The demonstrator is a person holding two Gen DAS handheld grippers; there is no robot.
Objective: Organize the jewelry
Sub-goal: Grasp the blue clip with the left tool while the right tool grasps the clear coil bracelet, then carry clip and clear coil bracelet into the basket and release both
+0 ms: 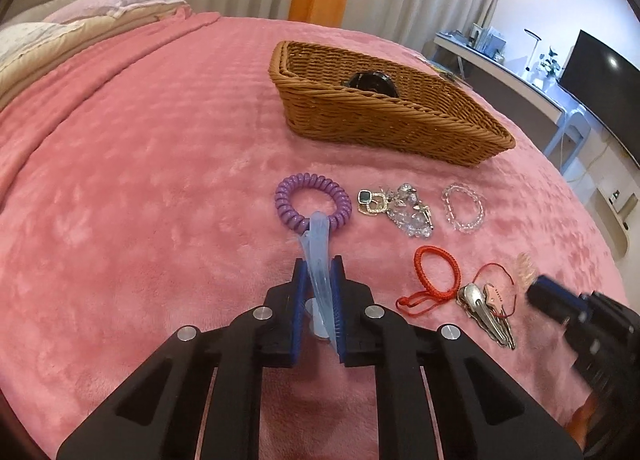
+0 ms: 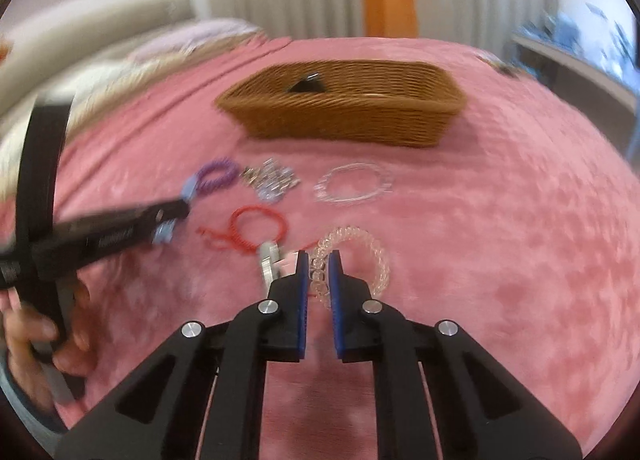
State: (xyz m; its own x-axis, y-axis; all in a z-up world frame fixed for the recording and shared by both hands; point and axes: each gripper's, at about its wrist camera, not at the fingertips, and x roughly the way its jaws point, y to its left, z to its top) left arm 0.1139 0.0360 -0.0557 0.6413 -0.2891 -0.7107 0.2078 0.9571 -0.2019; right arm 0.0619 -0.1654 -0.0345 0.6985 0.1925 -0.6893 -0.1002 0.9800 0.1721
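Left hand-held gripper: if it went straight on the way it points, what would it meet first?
The purple coil bracelet, just beyond the light blue strap clamped in the left hand-held gripper. Farther along sits the wicker basket, though depth is hard to judge.

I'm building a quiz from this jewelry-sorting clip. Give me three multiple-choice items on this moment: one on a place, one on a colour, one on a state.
1. Where is the wicker basket?
A. beyond the row of jewelry on the pink blanket
B. on the desk
C. in a gripper

2. What colour is the spiral coil band by the left gripper?
A. green
B. purple
C. black

3. What is the left gripper doing?
A. gaping open
B. clamping the basket rim
C. shut on a pale blue strap

Answers:
1 A, the basket sits farther up the blanket than the pieces.
2 B, its coils are violet.
3 C, the blue pads press the strap, which leads to the coil band.
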